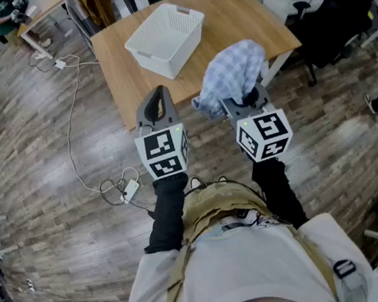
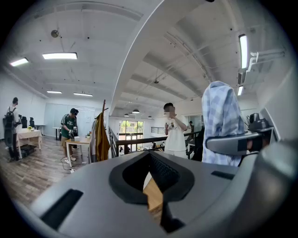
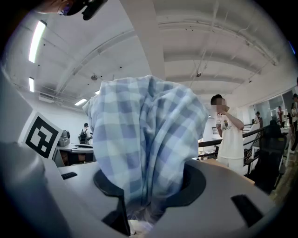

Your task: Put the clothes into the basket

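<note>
A white plastic basket (image 1: 164, 38) stands on the wooden table (image 1: 239, 18), nothing visible inside it. My right gripper (image 1: 243, 97) is shut on a blue-and-white checked cloth (image 1: 233, 70), held up near the table's front edge, to the right of the basket. In the right gripper view the cloth (image 3: 149, 139) bunches between the jaws and fills the middle of the picture. My left gripper (image 1: 159, 91) is shut with nothing in it, just short of the table's front edge, below the basket. The left gripper view shows the cloth (image 2: 222, 121) hanging at the right.
A cable with a power strip (image 1: 129, 189) lies on the wood floor at the left. Chairs and dark gear (image 1: 337, 9) crowd the right of the table. A person in a white T-shirt (image 3: 230, 135) stands beyond the table. Another desk (image 1: 39, 10) is at the far left.
</note>
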Motion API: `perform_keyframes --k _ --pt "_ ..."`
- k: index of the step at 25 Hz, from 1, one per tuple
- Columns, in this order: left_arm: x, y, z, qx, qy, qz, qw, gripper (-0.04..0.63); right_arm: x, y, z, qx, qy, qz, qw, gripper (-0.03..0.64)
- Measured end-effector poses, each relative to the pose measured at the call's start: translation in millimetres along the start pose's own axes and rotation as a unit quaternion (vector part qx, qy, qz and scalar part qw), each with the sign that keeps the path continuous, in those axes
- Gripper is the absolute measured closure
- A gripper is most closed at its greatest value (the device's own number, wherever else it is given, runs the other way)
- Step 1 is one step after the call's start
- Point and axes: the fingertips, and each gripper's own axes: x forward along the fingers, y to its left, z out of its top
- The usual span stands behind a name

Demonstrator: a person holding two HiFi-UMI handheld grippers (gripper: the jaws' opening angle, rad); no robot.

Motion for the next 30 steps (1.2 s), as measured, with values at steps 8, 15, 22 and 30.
perform_keyframes --k 8,15,22,30 --pt "1.7 -2.6 4.5 0.002 -0.007 -0.012 0.9999 0.595 3.5 2.6 0.3 0.000 0.003 0.000 1.000 0.416" --pt "4.8 -1.0 3.2 0.004 -0.005 -0.018 0.9998 0.595 7.6 8.0 1.5 -0.007 0.002 -0.002 1.000 0.416" --pt "5.4 -4.3 -2.1 -0.001 0.002 -0.027 0.9996 0.595 5.5 5.3 -1.3 -0.010 0.004 -0.011 1.000 0.414" --pt "3.7 4.6 -11.9 0.003 0.011 -0.024 0.9997 0.595 11.0 12.5 -9.7 -0.006 0.012 -0.010 1.000 0.413"
